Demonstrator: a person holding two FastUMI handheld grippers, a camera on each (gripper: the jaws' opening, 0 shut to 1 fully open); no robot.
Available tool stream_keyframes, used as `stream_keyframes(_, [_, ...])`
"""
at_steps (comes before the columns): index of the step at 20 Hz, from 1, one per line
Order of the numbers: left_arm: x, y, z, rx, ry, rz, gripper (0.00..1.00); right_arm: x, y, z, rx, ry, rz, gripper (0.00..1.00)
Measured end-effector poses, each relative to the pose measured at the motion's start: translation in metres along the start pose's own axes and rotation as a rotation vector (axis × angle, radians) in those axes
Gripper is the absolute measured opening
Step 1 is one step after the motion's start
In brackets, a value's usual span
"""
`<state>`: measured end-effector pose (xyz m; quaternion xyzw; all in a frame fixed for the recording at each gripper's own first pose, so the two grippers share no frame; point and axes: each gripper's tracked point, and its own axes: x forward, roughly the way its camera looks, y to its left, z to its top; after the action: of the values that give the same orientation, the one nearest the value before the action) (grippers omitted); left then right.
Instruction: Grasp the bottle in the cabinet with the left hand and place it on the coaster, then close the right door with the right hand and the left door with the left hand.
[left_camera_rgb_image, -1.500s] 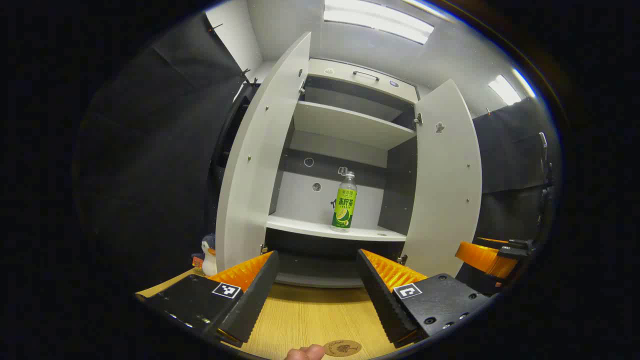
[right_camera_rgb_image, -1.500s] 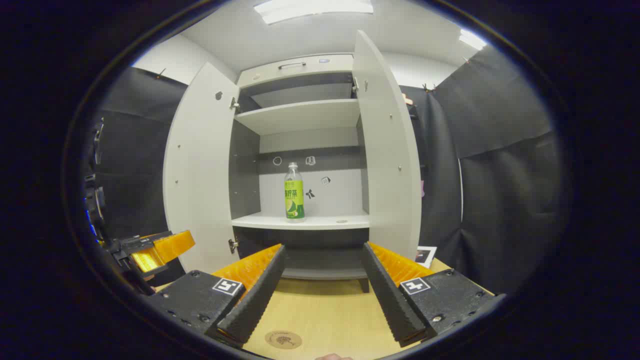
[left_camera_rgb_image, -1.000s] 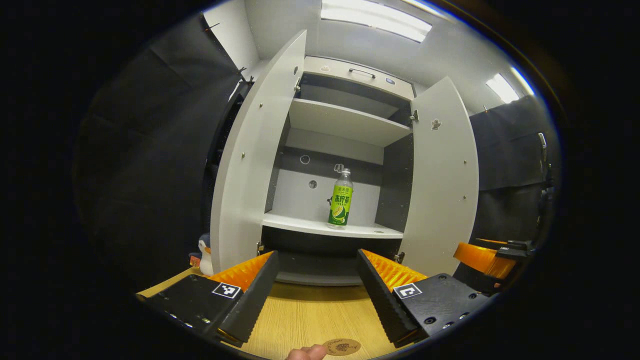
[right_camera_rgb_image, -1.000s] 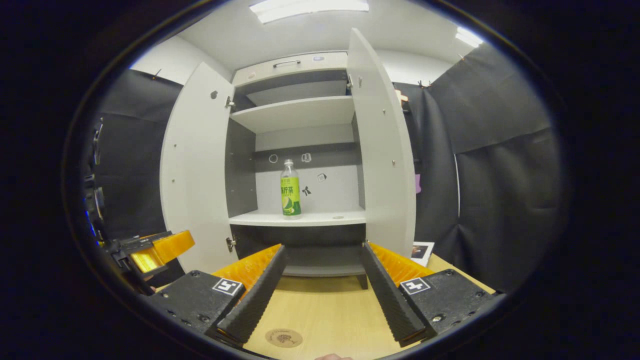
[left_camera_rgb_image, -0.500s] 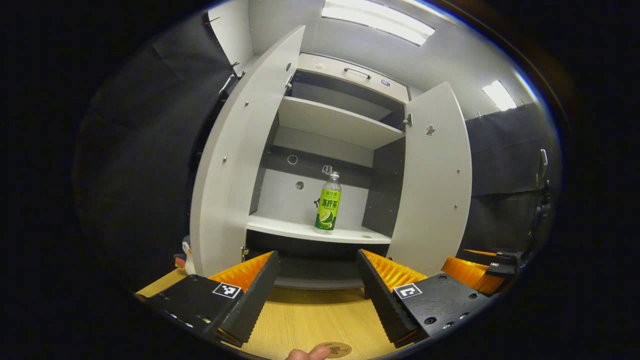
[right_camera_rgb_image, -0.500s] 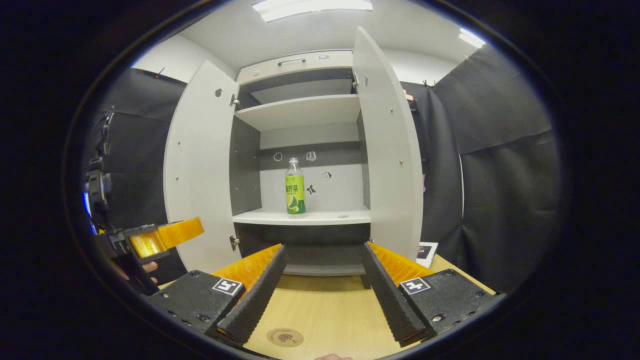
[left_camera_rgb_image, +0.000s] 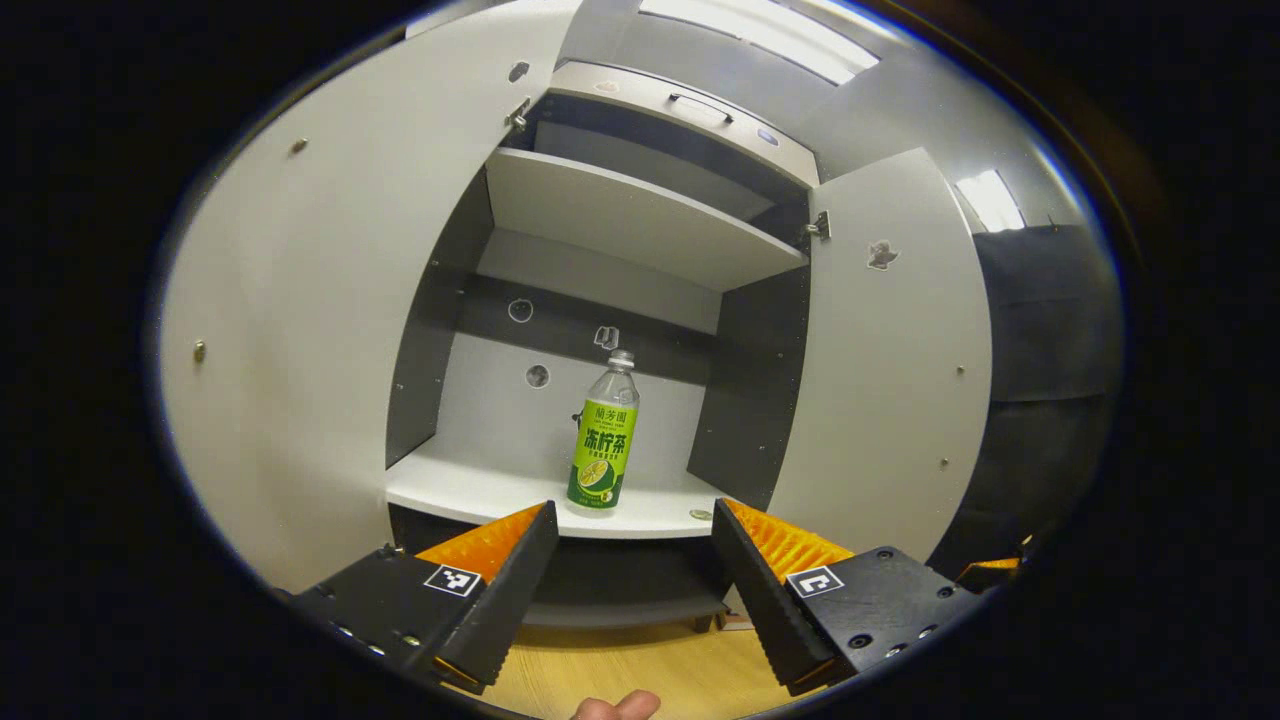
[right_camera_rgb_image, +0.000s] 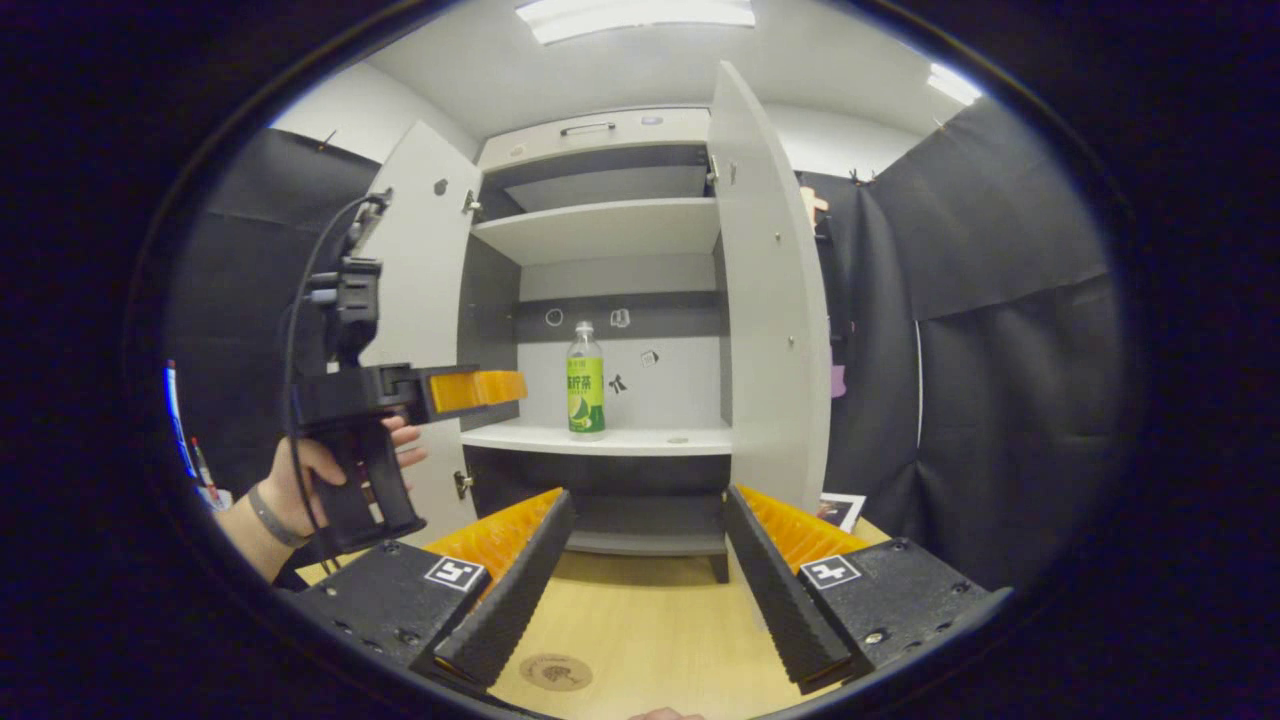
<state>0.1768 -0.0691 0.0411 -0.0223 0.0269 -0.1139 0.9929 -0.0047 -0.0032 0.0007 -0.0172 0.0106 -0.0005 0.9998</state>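
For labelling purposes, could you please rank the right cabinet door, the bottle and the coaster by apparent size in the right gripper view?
1. right cabinet door
2. bottle
3. coaster, though it lies nearer the camera.

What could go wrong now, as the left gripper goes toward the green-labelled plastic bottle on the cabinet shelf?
1. The tall, narrow green-labelled plastic bottle stands upright and alone on the white cabinet shelf; an off-centre touch from the open left gripper may tip it.
2. The open white left door is close beside the approach path; the gripper could bump it.
3. The round wooden coaster lies low on the table, near the right gripper, which could get in the way.
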Motion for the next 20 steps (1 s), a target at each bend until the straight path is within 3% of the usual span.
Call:
stream_keyframes(1, [0.016, 0.001, 0.003, 0.014, 0.001, 0.001, 1.0, 0.001, 0.0, 0.0, -0.003, 0.005, -0.002, 1.0])
stream_keyframes(2, [0.032, 0.003, 0.004, 0.026, 0.001, 0.003, 0.95, 0.002, -0.001, -0.001, -0.005, 0.009, -0.004, 1.0])
stream_keyframes(8, [0.118, 0.028, 0.015, 0.108, -0.033, 0.092, 0.95, 0.007, -0.013, -0.005, -0.013, 0.029, -0.034, 1.0])
stream_keyframes(11, [0.149, 0.028, 0.008, 0.099, -0.016, 0.088, 0.95, 0.012, -0.022, -0.006, -0.013, 0.032, -0.057, 1.0])
stream_keyframes(20, [0.19, 0.041, 0.003, 0.105, -0.002, 0.126, 0.95, 0.023, -0.041, -0.015, 0.016, 0.058, -0.078, 1.0])
